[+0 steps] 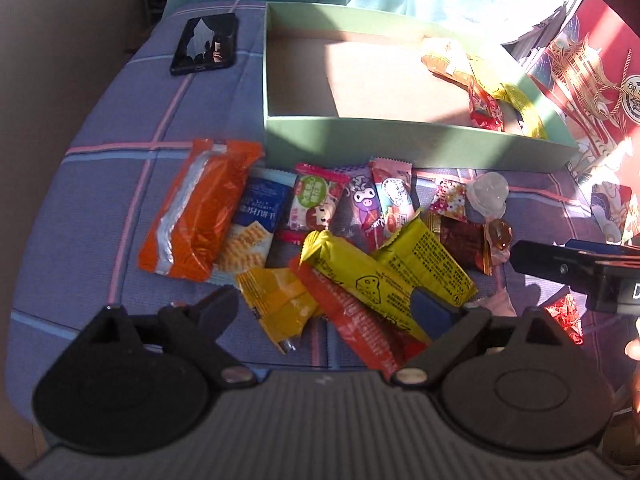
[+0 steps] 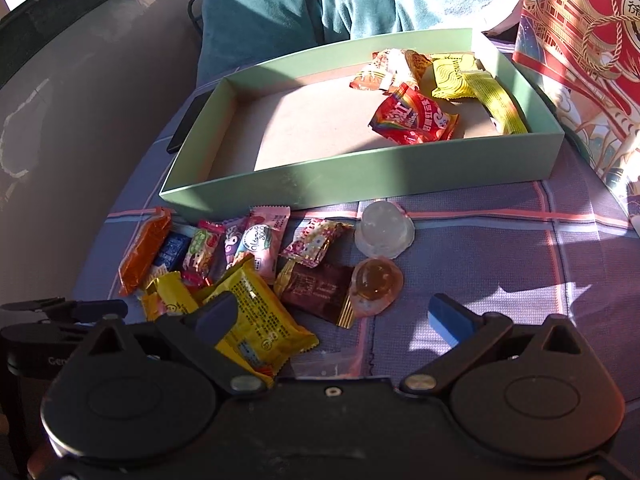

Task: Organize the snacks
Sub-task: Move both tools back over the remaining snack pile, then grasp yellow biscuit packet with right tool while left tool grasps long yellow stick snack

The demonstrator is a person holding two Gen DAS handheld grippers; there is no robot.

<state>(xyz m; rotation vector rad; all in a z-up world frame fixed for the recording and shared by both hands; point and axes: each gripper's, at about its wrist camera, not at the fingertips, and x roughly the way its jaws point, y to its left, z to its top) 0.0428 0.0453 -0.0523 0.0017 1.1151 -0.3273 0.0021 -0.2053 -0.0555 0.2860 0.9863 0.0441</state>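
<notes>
A: In front of the shallow pale-green cardboard box (image 2: 360, 168), why is everything heaped on the cloth?

B: I'd judge it a sorting pile, waiting to go in. Going left to right before the box's near wall: a crinkled orange foil packet (image 1: 200, 208), a blue cracker packet (image 1: 256, 224), small pink and purple sweet wrappers (image 1: 360, 200), long yellow wrappers (image 1: 384, 276) lying over a red one, a dark brown wrapper (image 2: 316, 286), then a clear jelly cup (image 2: 384, 230) and an amber jelly cup (image 2: 376, 282), which looks to be touching the brown wrapper.

A: And inside the box?

B: A few snacks already, bunched at its right end: a red rainbow-print packet (image 2: 414, 120) and yellow wrappers (image 2: 452, 76). The left end is bare card.

A: The grippers?

B: The left gripper (image 1: 332, 312) hangs over the yellow and red wrappers nearest the box's front, fingers spread wide, holding nothing. The right gripper (image 2: 336, 316) is likewise spread and holding nothing, with the amber cup just beyond the gap between its fingers. Both look poised to pick.

A: The surroundings?

B: A purple checked cloth (image 2: 500, 256), sunlit with hard shadows. Left of the box, a black phone (image 1: 204, 44); right of it, a red and gold gift bag (image 2: 580, 40); behind it, teal cushions (image 2: 280, 8).
</notes>
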